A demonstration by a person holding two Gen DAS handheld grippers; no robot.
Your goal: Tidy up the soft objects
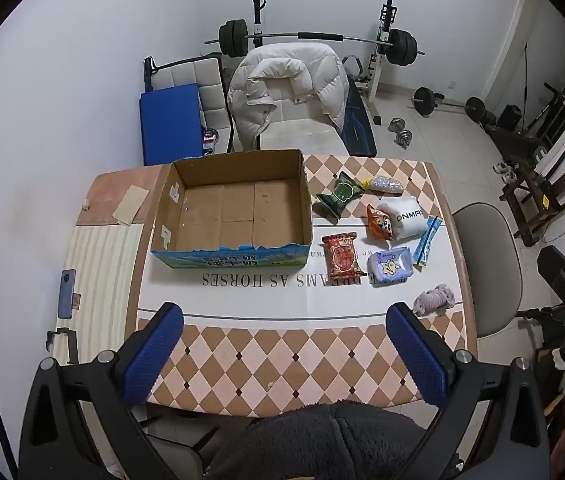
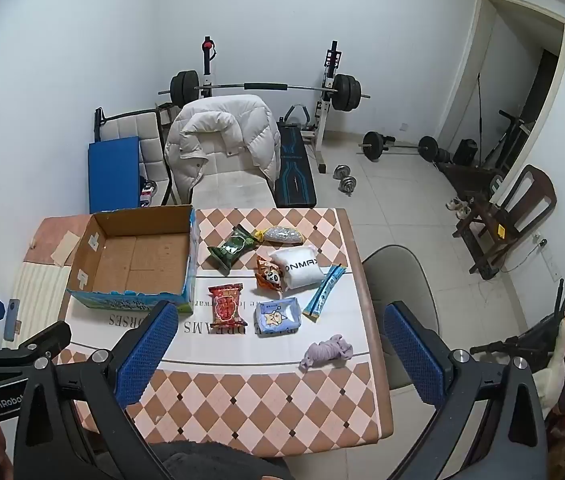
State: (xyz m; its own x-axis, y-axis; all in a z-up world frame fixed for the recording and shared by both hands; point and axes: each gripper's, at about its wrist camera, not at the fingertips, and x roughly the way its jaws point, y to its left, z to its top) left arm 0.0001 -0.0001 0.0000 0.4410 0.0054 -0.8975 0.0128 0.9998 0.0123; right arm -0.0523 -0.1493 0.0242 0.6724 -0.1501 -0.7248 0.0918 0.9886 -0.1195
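Note:
An open, empty cardboard box stands on the table's left half. To its right lie soft packets: green, red, orange, a white pouch, a light-blue tissue pack, a blue sachet, a grey mesh bag and a lilac cloth. My left gripper and right gripper are open, empty, held above the near table edge.
The checkered table has a phone beyond its left side. A grey chair stands at the right, a chair with a white jacket behind. Weights lie on the floor.

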